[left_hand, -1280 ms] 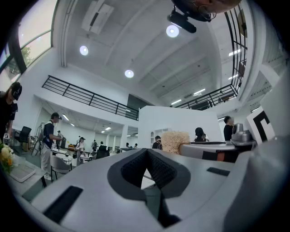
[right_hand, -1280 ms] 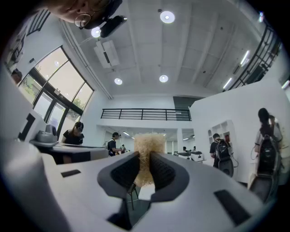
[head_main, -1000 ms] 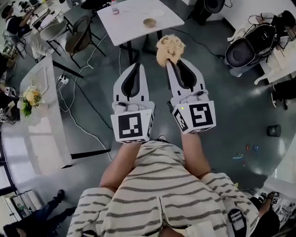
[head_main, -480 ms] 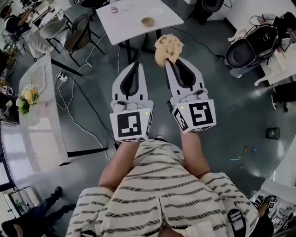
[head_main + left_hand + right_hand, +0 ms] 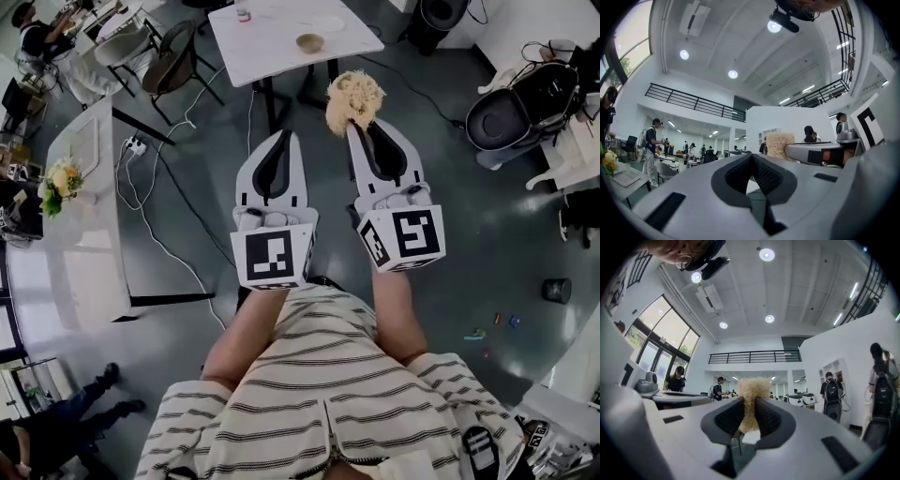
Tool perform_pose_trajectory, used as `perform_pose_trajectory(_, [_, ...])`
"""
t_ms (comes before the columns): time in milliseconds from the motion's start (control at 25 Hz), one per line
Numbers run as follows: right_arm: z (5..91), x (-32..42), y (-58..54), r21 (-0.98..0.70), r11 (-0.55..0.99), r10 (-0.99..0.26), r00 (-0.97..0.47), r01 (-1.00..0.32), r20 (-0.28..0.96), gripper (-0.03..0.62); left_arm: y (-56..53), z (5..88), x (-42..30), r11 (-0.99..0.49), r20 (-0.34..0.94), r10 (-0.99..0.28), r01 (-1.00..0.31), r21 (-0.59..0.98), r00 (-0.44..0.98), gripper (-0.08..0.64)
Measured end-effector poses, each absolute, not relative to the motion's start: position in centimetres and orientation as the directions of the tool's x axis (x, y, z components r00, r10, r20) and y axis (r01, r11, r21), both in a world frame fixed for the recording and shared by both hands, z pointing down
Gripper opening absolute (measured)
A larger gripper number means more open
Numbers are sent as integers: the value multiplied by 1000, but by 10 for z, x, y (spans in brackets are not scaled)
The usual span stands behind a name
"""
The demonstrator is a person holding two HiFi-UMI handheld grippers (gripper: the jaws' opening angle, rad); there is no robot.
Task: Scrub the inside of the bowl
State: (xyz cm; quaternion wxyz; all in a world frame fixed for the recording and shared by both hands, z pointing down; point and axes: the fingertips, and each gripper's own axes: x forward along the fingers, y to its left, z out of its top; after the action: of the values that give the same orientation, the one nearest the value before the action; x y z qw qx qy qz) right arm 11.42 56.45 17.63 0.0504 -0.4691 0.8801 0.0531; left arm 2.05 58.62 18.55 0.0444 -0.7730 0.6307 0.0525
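Bowl [image 5: 309, 42] sits on table [image 5: 267, 42] — right gripper [image 5: 364, 124] clamps scrubber [image 5: 353, 98].

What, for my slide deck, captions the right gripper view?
Tan fibrous scrubber clamped in the right tool, balcony railing behind.

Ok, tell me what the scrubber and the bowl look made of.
Scrubber, clamped in the right gripper: pale tan tangled fibres, matte and frizzy, probably loofah or synthetic scourer. Bowl on the white table: tan-brown, smooth-looking; wood or ceramic, too small to tell.
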Motion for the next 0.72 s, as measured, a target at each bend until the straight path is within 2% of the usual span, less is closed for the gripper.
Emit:
perform_pose_trajectory(360, [181,110,535,28,566,-815,-564,-824,-136,75,553,200,17,-185,-121,-976,-983,8,182,5])
perform_pose_trajectory(720, [194,87,450,39,551,-828,-551,-834,-98,75,467,215,-10,-205,-96,-975,-978,45,200,5])
